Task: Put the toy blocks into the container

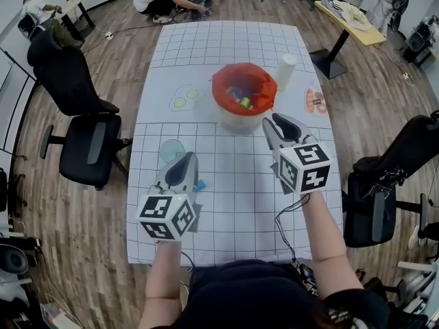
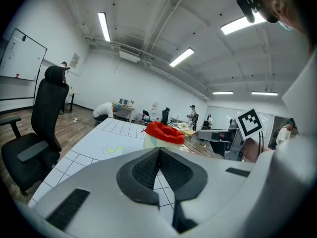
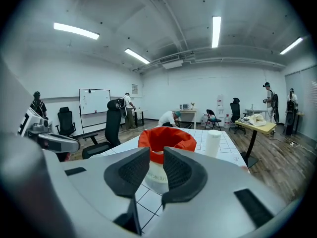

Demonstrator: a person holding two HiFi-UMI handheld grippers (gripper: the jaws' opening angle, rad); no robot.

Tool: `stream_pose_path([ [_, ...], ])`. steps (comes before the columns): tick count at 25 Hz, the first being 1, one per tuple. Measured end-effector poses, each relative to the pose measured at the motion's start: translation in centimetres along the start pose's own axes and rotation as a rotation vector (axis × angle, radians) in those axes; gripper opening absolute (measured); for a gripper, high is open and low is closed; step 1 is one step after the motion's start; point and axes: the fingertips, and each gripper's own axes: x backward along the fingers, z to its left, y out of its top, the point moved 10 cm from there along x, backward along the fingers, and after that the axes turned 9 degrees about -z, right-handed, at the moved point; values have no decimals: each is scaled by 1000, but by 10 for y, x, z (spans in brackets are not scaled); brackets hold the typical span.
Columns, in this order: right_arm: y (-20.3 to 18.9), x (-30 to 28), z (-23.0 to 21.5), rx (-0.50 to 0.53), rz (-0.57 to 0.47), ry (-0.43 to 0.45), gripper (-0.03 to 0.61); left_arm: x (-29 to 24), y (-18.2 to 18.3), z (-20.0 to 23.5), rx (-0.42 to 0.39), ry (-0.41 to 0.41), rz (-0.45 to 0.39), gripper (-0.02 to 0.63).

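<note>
- Nearest, the left tongs [image 1: 186, 157] hang over the near side of the bench [image 1: 233, 184], clenched, pads meeting with nothing seen between them.
- Beyond them, the right tongs [image 1: 272, 120] stand released and empty, just beside the container [image 1: 240, 122].
- That white container, lined with a red bag [image 1: 226, 81], sits mid-bench with toy blocks [image 1: 245, 102] inside.
- One small blue piece [image 1: 199, 185] shows beside the left tongs.

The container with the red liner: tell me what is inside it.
Toy blocks, one yellow-green, show in the container. Whatever lies deeper is hidden by the red liner and its rim.
</note>
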Motion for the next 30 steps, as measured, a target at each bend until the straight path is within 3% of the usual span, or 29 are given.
stream_pose_path([
  [14,-15,77,4,-69,-21,-20,18,41,-12,-18,-20,26,43,26],
  [30,-62,120,21,-123,85,9,15,72,-34,-15,-41,58,39,26],
])
